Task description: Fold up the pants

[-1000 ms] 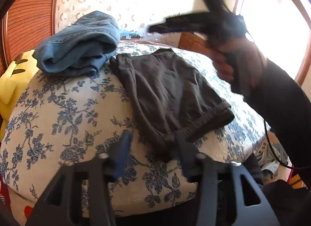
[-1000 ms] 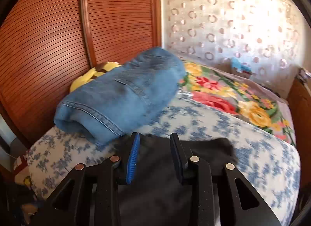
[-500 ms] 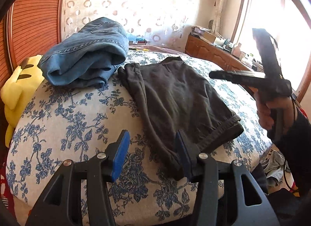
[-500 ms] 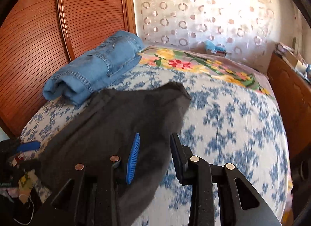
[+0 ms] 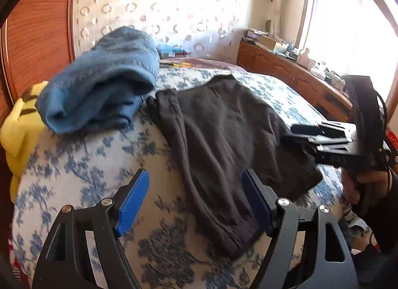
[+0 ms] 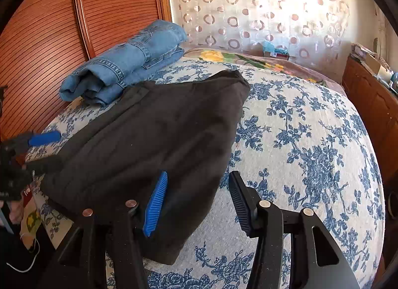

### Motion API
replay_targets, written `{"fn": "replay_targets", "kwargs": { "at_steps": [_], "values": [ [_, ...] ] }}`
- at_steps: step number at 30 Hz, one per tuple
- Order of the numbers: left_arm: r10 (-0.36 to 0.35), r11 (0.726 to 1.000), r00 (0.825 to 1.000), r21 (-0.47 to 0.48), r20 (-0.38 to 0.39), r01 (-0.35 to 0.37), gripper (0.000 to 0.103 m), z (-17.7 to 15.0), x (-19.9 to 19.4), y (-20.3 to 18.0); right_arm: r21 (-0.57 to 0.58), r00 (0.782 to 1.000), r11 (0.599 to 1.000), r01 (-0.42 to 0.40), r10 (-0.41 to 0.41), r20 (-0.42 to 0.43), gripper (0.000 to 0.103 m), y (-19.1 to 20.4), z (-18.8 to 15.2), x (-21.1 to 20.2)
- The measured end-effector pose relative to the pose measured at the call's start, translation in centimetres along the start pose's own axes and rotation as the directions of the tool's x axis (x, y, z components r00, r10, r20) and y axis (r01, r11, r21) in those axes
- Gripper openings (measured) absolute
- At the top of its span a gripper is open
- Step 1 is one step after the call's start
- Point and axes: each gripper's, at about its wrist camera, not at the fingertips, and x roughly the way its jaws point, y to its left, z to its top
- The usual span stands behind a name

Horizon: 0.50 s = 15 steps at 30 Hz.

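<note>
Your dark pants [image 5: 223, 140] lie folded on the blue-flowered bedspread [image 6: 311, 140], one pair, filling the middle of both views. At eleven o'clock from them sits one stack of folded blue jeans [image 6: 129, 62], its near end touching the pants' far corner. Beyond the jeans, at nine o'clock in the left view, a yellow plush [image 5: 17, 130] leans by the ribbed wooden headboard [image 6: 49, 40]. A wooden dresser [image 5: 286, 70] runs along at two o'clock.

Your left gripper [image 5: 196, 204] has just been opening; its jaws stand wide, astride the pants' near end without pressing it. Your right gripper [image 6: 196, 202] has also been opening, holds nothing, and straddles the pants' edge.
</note>
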Motion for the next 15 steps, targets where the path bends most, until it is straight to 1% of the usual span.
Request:
{"fn": "replay_targets", "kwargs": {
  "at_steps": [4, 6, 7, 11, 12, 13, 15],
  "values": [
    [0.0, 1.0, 1.0, 0.022, 0.005, 0.0, 0.077, 1.3, 0.7, 0.3, -0.002, 1.0, 1.0, 0.016, -0.016, -0.008, 0.053, 0.1, -0.3, 0.1],
    [0.001, 0.999, 1.0, 0.04, 0.012, -0.002, 0.077, 2.2, 1.2, 0.3, -0.004, 1.0, 1.0, 0.012, -0.012, -0.003, 0.053, 0.2, -0.4, 0.1],
    [-0.002, 0.999, 1.0, 0.05, 0.011, 0.002, 0.076, 2.6, 1.5, 0.3, 0.0, 1.0, 1.0, 0.01, -0.01, 0.0, 0.053, 0.3, -0.4, 0.1],
    [-0.005, 0.995, 1.0, 0.1, -0.004, 0.005, 0.066, 4.5, 3.1, -0.1, 0.01, 1.0, 1.0, 0.002, -0.002, -0.001, 0.053, 0.1, -0.7, 0.2],
    [-0.009, 0.994, 1.0, 0.108, -0.01, 0.01, 0.061, 4.9, 3.6, -0.2, 0.013, 1.0, 1.0, -0.001, 0.001, 0.003, 0.053, 0.0, -0.7, 0.2],
    [-0.01, 0.993, 1.0, 0.119, -0.026, 0.013, 0.056, 5.4, 4.4, -0.3, 0.019, 1.0, 1.0, 0.0, 0.0, 0.007, 0.053, -0.1, -0.7, 0.2],
    [-0.012, 0.99, 0.998, 0.137, -0.055, 0.019, 0.052, 6.0, 5.7, -0.4, 0.028, 1.0, 1.0, 0.003, -0.003, 0.009, 0.053, -0.3, -0.8, 0.3]
  ]
}}
